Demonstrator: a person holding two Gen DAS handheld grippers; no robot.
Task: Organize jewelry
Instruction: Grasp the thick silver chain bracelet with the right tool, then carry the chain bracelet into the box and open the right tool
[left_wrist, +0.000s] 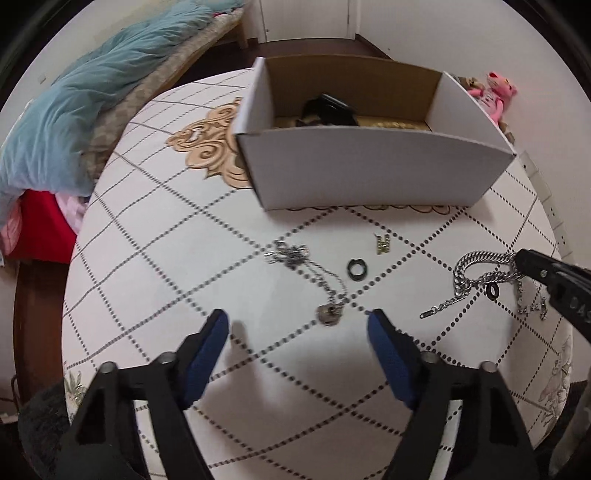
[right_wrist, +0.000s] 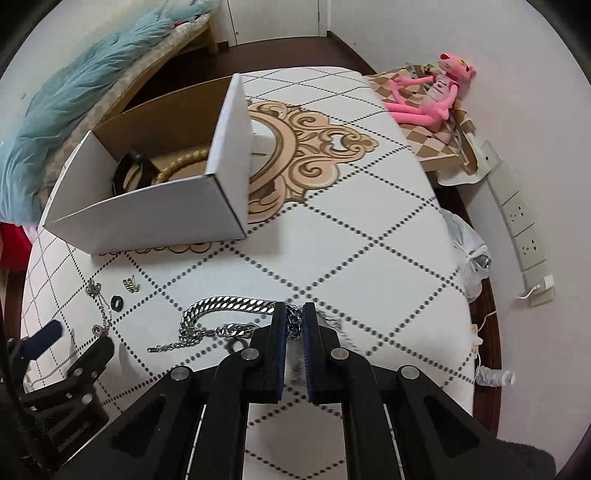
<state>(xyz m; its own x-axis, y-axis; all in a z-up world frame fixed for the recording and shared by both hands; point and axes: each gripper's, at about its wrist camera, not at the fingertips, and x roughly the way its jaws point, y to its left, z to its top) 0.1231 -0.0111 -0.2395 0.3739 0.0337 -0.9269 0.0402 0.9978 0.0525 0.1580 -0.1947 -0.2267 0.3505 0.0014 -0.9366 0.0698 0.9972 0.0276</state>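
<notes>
White-patterned worktop (right_wrist: 369, 229) carries the jewelry – the right gripper (right_wrist: 294, 319) is clenched on the silver chain (right_wrist: 221, 306), which should be lifted slowly toward the box (right_wrist: 147, 210), while the left gripper (left_wrist: 297, 328) is held released above the pendant necklace (left_wrist: 325, 295).

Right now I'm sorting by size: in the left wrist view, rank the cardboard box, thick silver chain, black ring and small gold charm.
1. cardboard box
2. thick silver chain
3. black ring and small gold charm: too alike to rank.
</notes>
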